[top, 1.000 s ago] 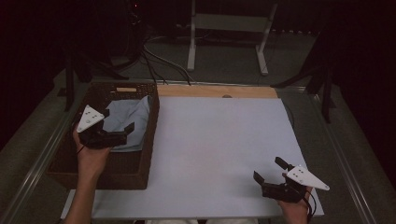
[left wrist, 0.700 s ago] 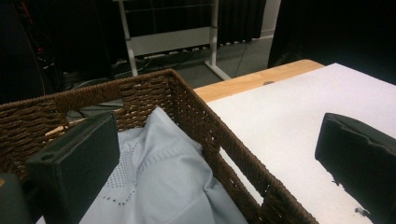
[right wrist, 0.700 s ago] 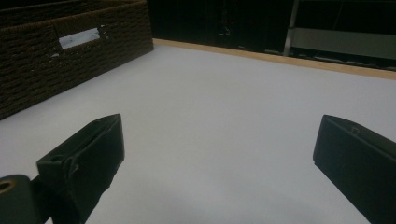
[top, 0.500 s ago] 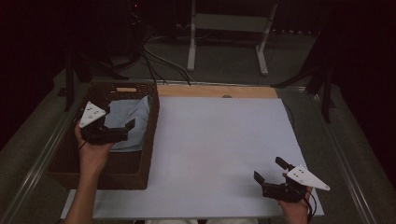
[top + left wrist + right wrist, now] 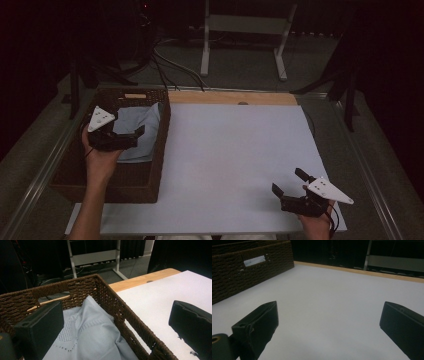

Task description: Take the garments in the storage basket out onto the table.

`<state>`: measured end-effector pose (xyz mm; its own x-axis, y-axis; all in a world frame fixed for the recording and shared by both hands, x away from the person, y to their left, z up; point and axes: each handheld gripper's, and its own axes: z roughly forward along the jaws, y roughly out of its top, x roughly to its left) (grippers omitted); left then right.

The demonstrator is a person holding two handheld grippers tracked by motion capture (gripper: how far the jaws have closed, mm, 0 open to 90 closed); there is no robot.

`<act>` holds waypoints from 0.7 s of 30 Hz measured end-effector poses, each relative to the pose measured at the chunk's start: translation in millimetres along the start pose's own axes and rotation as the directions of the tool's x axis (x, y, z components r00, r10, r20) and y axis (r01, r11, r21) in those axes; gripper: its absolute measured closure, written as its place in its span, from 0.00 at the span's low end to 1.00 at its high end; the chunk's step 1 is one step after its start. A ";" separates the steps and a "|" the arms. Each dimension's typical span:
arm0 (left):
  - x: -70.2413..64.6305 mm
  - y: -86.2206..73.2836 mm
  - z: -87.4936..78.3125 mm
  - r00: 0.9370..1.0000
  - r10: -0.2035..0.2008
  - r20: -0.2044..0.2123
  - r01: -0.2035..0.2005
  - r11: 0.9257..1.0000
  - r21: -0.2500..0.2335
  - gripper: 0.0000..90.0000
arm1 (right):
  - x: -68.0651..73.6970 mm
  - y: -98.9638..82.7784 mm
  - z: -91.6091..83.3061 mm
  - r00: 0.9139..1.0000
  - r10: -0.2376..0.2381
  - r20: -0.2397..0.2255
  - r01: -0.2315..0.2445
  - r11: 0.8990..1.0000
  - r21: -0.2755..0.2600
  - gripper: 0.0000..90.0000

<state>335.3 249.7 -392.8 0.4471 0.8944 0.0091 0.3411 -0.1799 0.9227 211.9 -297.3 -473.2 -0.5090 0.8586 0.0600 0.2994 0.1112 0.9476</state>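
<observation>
Your left gripper (image 5: 131,134) hangs over the basket (image 5: 65,172), fingers (image 5: 40,327) spread, the pale cloth (image 5: 87,340) lying just below between them. Your right gripper (image 5: 291,186) rests apart, fingers spread, pinching nothing.

Two black jaws rising from the bottom, spread wide with nothing between: right gripper (image 5: 329,330) hanging over bare white table (image 5: 332,302). Far left, a dark woven basket (image 5: 244,267) with a handle slot showing pale cloth (image 5: 254,261) inside. Far edge: a strip of wood (image 5: 362,272) under a dark background.
</observation>
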 end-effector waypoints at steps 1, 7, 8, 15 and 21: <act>0.2 -0.1 0.4 1.000 0.001 -0.002 -0.001 1.000 0.003 0.02 | 0.0 -0.1 0.1 1.000 0.000 0.001 0.000 1.000 0.000 0.03; 2.3 0.7 2.5 1.000 -0.003 -0.006 0.003 1.000 0.008 0.02 | -0.1 0.1 -0.1 1.000 0.003 0.000 -0.003 1.000 -0.002 0.03; 2.3 0.7 2.5 1.000 -0.003 -0.006 0.003 1.000 0.008 0.02 | -0.1 0.1 -0.1 1.000 0.003 0.000 -0.003 1.000 -0.002 0.03; 4.6 1.8 6.7 1.000 -0.001 -0.011 0.001 1.000 0.022 0.02 | -0.3 0.0 0.0 1.000 0.002 0.001 -0.002 1.000 -0.002 0.03; 6.6 2.6 9.5 1.000 0.002 -0.013 -0.001 0.999 0.036 0.02 | 0.0 0.0 0.5 1.000 0.000 -0.002 0.000 1.000 -0.002 0.03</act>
<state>347.0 251.3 -394.0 0.4369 0.8994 0.0158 0.3701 -0.1957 0.9082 212.3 -297.1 -473.4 -0.5103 0.8579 0.0607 0.2980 0.1102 0.9482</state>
